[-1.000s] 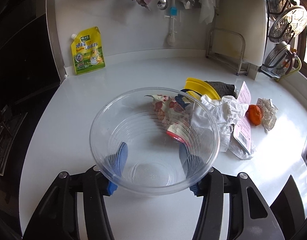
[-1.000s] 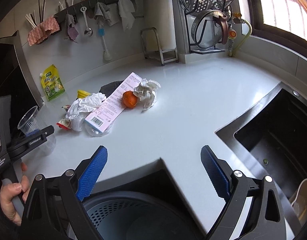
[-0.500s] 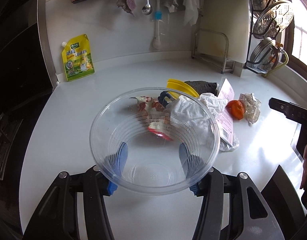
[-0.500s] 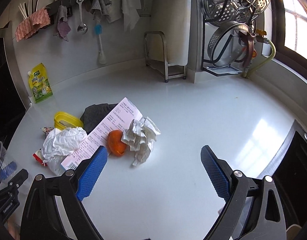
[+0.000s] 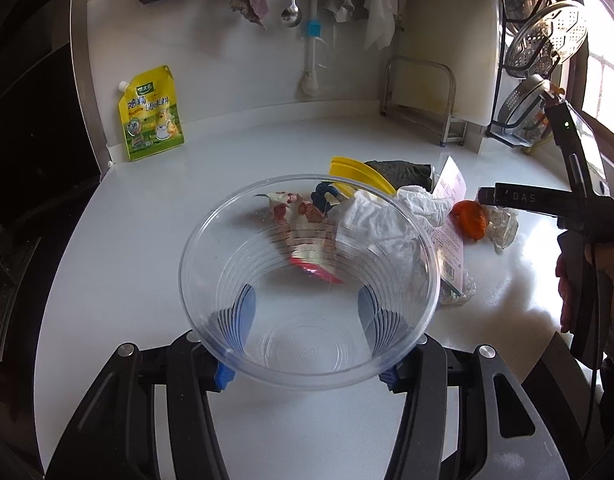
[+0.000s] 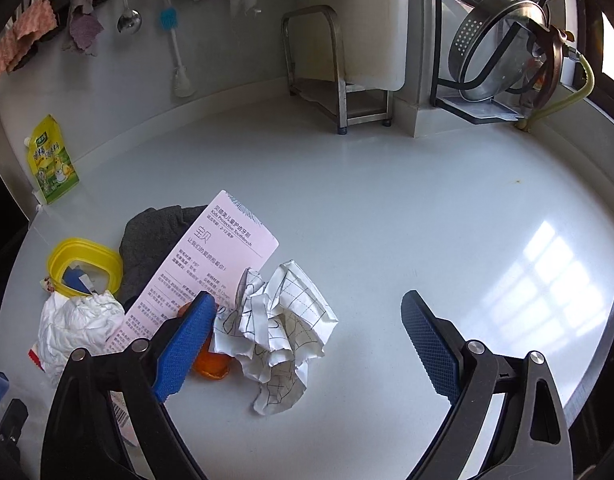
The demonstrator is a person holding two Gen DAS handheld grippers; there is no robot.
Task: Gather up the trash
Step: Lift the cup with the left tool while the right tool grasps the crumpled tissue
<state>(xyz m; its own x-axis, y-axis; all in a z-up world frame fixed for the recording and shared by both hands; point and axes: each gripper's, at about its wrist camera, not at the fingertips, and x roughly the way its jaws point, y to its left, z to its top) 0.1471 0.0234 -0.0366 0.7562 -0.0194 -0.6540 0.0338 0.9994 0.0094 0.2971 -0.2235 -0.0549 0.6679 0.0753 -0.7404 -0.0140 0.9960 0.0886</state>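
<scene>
The right gripper [image 6: 307, 340], jaws wide and empty, has the crumpled grid paper [image 6: 279, 332] between them toward nine o'clock on the counter [image 6: 387, 200], while the left gripper [image 5: 307, 316] clamps the clear plastic cup [image 5: 307, 280].

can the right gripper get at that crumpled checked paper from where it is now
Probably yes. The right gripper is open just above the crumpled paper, which lies bare on the counter. Its left finger hangs over the orange thing and pink card, which it might catch.
</scene>
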